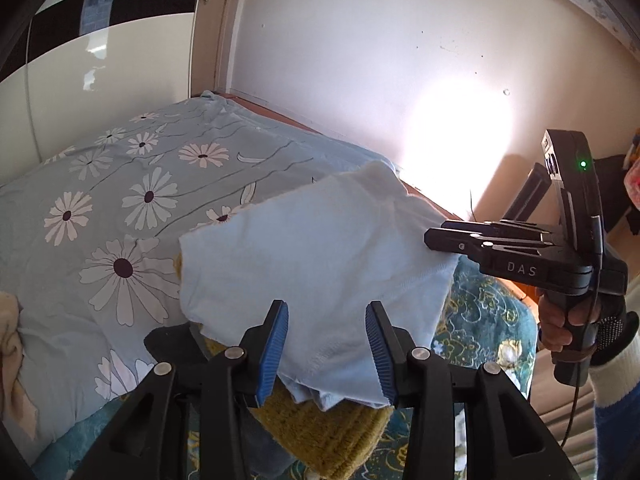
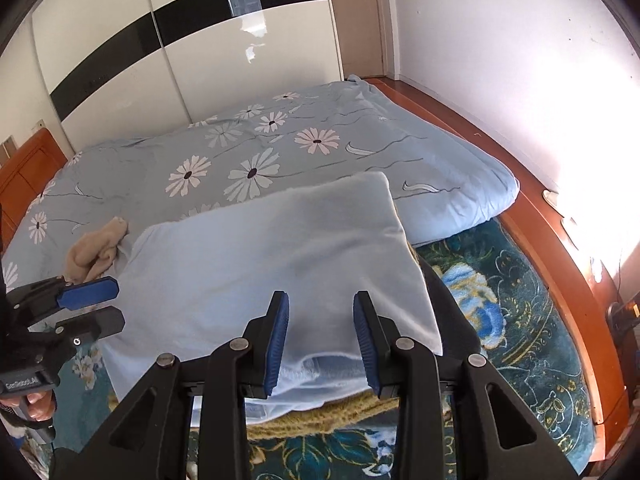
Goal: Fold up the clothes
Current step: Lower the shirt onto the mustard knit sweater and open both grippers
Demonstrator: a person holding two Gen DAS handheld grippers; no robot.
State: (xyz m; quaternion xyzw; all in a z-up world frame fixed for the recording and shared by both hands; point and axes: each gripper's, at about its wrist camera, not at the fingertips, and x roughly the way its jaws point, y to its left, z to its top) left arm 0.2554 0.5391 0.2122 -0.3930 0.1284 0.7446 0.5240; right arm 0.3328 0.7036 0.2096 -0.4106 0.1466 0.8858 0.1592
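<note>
Blue garment atop mustard knit

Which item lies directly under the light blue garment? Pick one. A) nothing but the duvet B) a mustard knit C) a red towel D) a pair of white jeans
B: a mustard knit pokes out from under the near edge of the light blue garment, and its yellow edge shows again below the garment in the right wrist view.
</note>
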